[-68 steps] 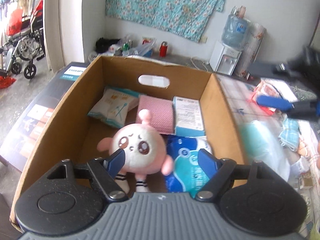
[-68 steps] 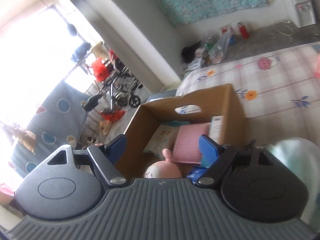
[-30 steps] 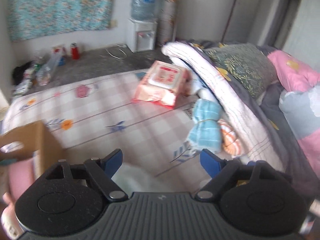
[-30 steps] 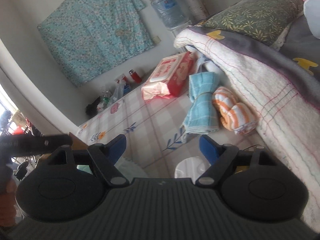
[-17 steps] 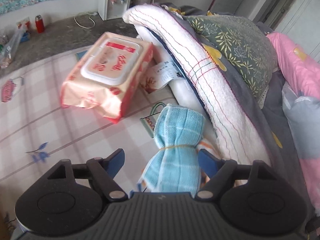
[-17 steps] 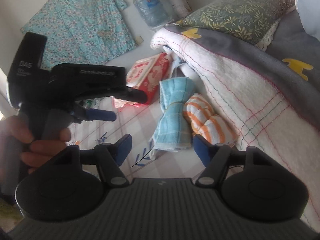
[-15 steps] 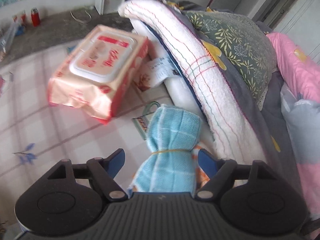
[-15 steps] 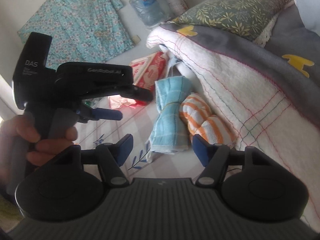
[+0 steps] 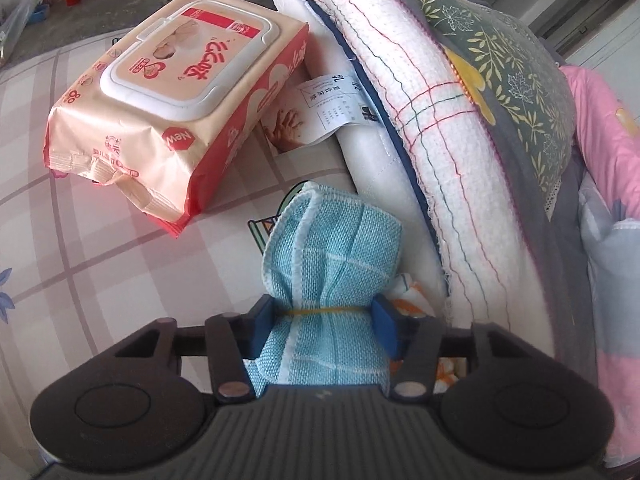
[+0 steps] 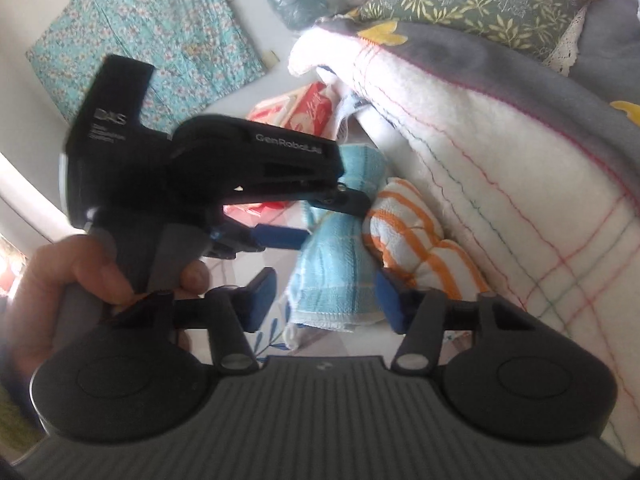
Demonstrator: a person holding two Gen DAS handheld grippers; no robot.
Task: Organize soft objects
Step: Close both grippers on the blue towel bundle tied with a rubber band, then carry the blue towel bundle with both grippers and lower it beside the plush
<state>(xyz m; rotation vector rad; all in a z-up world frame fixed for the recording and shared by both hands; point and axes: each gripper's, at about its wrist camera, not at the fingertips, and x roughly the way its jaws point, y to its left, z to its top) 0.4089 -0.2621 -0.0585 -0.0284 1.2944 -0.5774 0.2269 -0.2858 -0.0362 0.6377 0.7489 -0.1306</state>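
The folded white blanket (image 9: 404,92) with coloured stitching lies along the bed (image 9: 100,240), whose sheet is checked and flowered. Against the blanket's near edge rests a blue towel (image 9: 336,256), a woven roll cinched at its waist by a yellow rubber band, fanning out at both ends. Just beyond the towel, away from the blanket, sits a pink wet-wipe pack (image 9: 172,92). An orange-striped towel (image 10: 416,232) lies between blue towel and blanket. The left tool (image 9: 326,326) pinches the blue towel at the band; the right tool (image 10: 326,300) hangs spread, gripping nothing.
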